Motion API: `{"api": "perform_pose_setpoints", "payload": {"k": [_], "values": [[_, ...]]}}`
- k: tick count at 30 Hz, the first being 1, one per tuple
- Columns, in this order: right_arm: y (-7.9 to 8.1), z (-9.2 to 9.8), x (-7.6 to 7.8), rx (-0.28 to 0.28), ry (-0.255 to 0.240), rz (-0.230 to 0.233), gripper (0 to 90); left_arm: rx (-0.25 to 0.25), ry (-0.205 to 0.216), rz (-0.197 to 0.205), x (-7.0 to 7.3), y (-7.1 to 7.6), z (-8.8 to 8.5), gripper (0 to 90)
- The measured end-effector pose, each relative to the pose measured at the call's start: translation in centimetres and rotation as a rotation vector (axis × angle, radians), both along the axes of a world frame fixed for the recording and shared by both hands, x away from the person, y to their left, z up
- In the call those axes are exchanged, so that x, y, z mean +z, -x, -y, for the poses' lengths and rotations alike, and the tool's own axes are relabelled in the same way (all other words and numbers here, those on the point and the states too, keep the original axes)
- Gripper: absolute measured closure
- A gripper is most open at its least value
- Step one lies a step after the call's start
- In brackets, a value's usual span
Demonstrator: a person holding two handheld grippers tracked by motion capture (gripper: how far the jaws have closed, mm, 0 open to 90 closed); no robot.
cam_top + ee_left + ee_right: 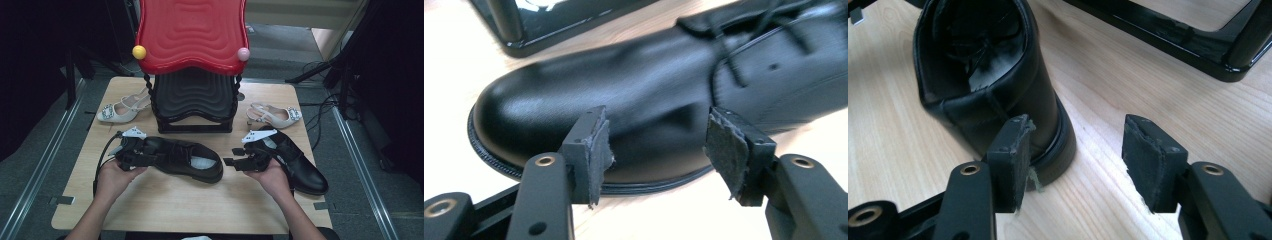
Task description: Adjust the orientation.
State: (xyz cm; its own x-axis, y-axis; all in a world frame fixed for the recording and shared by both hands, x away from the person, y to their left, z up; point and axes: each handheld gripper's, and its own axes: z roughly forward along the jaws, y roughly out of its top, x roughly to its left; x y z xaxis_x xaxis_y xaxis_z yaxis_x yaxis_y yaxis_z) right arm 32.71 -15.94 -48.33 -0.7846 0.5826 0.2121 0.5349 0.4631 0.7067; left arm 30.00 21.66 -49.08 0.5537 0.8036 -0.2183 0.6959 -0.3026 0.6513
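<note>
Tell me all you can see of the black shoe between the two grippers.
The black shoe is smooth, glossy leather with a rounded toe, laces, a stitched welt and a low heel. White stuffing shows in its opening. It lies upright on the table, toe left, before the rack. The left gripper stands open at its toe, the right gripper open by its heel.

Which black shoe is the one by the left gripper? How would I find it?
Start at the red and black shoe rack at the back of the table. Right in front lies a black shoe, sideways. Unlike the other black shoe, it sits left of the middle.
</note>
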Motion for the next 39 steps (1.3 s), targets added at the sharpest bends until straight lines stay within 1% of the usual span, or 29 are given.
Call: {"api": "perform_pose_setpoints", "payload": {"k": [1, 3, 5, 8, 9, 10, 11, 12, 13, 14, 15, 16, 17, 18, 19, 20, 21, 22, 25, 26, 28, 29, 31, 33, 34, 35, 36, 38, 39], "values": [[-0.2, -0.1, 0.0, 0.001, 0.001, 0.006, 48.0, -0.001, -0.007, 0.017, -0.1, 0.1, 0.1, 44.7], [-0.5, -0.4, -0.1, -0.006, 0.002, 0.013, 48.8, -0.006, -0.011, 0.03, -0.3, 0.1, 0.1, 46.0], [-0.9, -0.8, -0.2, -0.021, 0.004, 0.014, 48.9, -0.001, 0.011, 0.034, -0.5, 0.1, -0.1, 46.2], [-1.4, -1.6, -0.2, -0.028, 0.005, 0.022, 53.5, 0.003, 0.044, 0.063, -1.0, 0.4, -0.4, 46.3], [-1.6, -1.8, -0.3, -0.02, 0.007, 0.028, 56.0, 0.007, 0.051, 0.065, -1.1, 0.5, -0.5, 46.2], [-1.7, -2.1, -0.3, -0.012, 0.012, 0.027, 58.1, 0.011, 0.066, 0.055, -1.1, 0.5, -0.6, 45.6], [-1.8, -2.4, -0.4, -0.012, 0.018, 0.022, 61.9, 0.011, 0.066, 0.055, -1.1, 0.5, -0.6, 45.6], [-1.9, -2.6, -0.5, -0.006, 0.023, 0.021, 64.5, 0.013, 0.075, 0.039, -1.1, 0.3, -0.7, 45.6], [-2.0, -2.7, -0.6, -0.002, 0.025, 0.015, 67.9, 0.005, 0.078, 0.038, -1.2, 0.3, -0.9, 45.6], [-2.1, -2.8, -0.7, 0.002, 0.02, 0.002, 72.0, 0.01, 0.083, 0.038, -1.2, 0.3, -0.8, 45.3], [-2.1, -2.9, -0.9, 0.008, 0.019, -0.012, 74.4, 0.014, 0.085, 0.035, -1.2, 0.3, -0.8, 44.6], [-2.2, -3.0, -1.0, 0.01, 0.023, -0.019, 76.7, 0.018, 0.074, 0.038, -1.2, 0.3, -0.6, 44.3], [-2.1, -3.1, -1.1, 0.014, 0.023, -0.026, 78.7, 0.021, 0.051, 0.063, -1.3, 0.6, -0.3, 44.3], [-2.1, -3.1, -1.1, 0.017, 0.027, -0.031, 80.1, 0.024, 0.018, 0.105, -1.5, 0.9, 0.1, 44.4], [-2.1, -3.1, -1.2, 0.019, 0.028, -0.035, 81.6, 0.023, -0.014, 0.138, -1.6, 1.3, 0.5, 44.2], [-2.1, -3.2, -1.2, 0.024, 0.024, -0.04, 83.1, 0.016, -0.044, 0.157, -1.7, 1.4, 0.7, 44.2], [-2.1, -3.2, -1.2, 0.024, 0.024, -0.04, 83.1, 0.016, -0.044, 0.157, -1.7, 1.4, 0.7, 44.6], [-2.0, -3.2, -1.3, 0.03, 0.028, -0.043, 86.0, 0.024, -0.051, 0.146, -1.4, 1.3, 0.7, 46.7], [-1.8, -3.3, -1.3, 0.033, 0.025, -0.043, 87.8, 0.081, 0.005, 0.109, -1.3, 0.8, -0.3, 62.9], [-1.7, -3.3, -1.3, 0.034, 0.026, -0.039, 87.8, 0.087, 0.012, 0.102, -1.3, 0.7, -0.5, 67.9], [-1.5, -3.3, -1.3, 0.034, 0.023, -0.043, 89.5, 0.095, 0.024, 0.09, -1.3, 0.6, -0.8, 73.9], [-1.4, -3.3, -1.4, 0.039, 0.02, -0.048, 90.0, 0.097, 0.021, 0.083, -1.3, 0.6, -0.8, 76.3], [-1.1, -3.3, -1.3, 0.042, 0.021, -0.056, 90.0, 0.083, 0.014, 0.058, -1.2, 0.5, -0.8, 80.0], [-0.9, -3.3, -1.3, 0.051, 0.025, -0.062, 90.0, 0.07, -0.001, 0.048, -1.3, 0.5, -0.6, 82.9], [-0.7, -3.3, -1.3, 0.055, 0.028, -0.064, 90.0, 0.07, -0.001, 0.048, -1.3, 0.5, -0.6, 84.0], [-0.5, -3.3, -1.3, 0.057, 0.029, -0.066, 90.0, 0.057, -0.01, 0.028, -1.3, 0.5, -0.5, 84.8], [-0.2, -3.3, -1.3, 0.061, 0.029, -0.069, 90.0, 0.05, -0.006, 0.018, -1.3, 0.4, -0.5, 85.6], [0.2, -3.3, -1.3, 0.063, 0.025, -0.072, 90.0, 0.049, -0.004, 0.018, -1.3, 0.4, -0.4, 86.8], [0.3, -3.3, -1.3, 0.066, 0.024, -0.074, 90.0, 0.041, 0.002, 0.012, -1.2, 0.4, -0.4, 87.2]]}}
